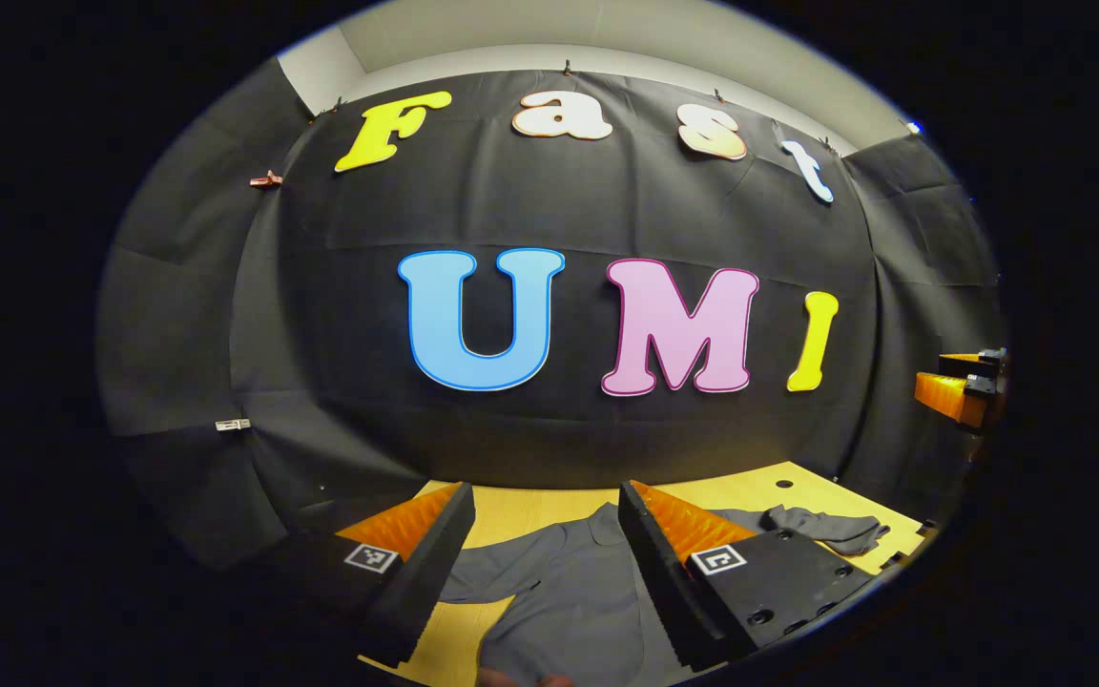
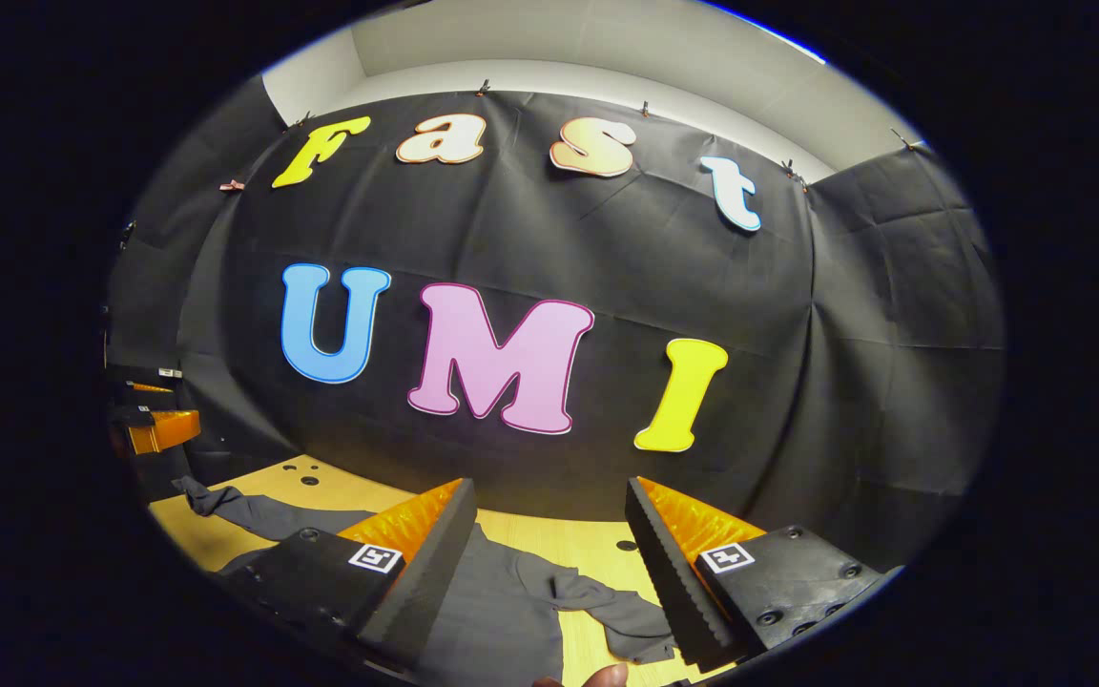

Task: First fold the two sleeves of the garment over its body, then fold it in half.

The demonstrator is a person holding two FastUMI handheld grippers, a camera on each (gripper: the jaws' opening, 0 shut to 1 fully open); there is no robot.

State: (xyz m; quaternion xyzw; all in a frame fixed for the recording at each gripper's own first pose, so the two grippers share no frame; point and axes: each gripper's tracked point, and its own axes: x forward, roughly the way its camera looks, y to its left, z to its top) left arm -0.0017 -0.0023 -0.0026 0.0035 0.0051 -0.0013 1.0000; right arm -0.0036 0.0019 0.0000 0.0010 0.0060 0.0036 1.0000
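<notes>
Two grippers poised above a grey garment (image 1: 559, 582) on a wooden table (image 1: 530, 510).

The left gripper (image 1: 547, 544) and right gripper (image 2: 549, 544) hover level, jaws spread wide and holding nothing; the garment lies flat beneath, one sleeve (image 1: 826, 527) flung outward.

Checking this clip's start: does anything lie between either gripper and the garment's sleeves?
Nothing visible does. The grey garment lies spread on the table, sleeves out. Both the left gripper and right gripper hang open above it, with only air between.
</notes>
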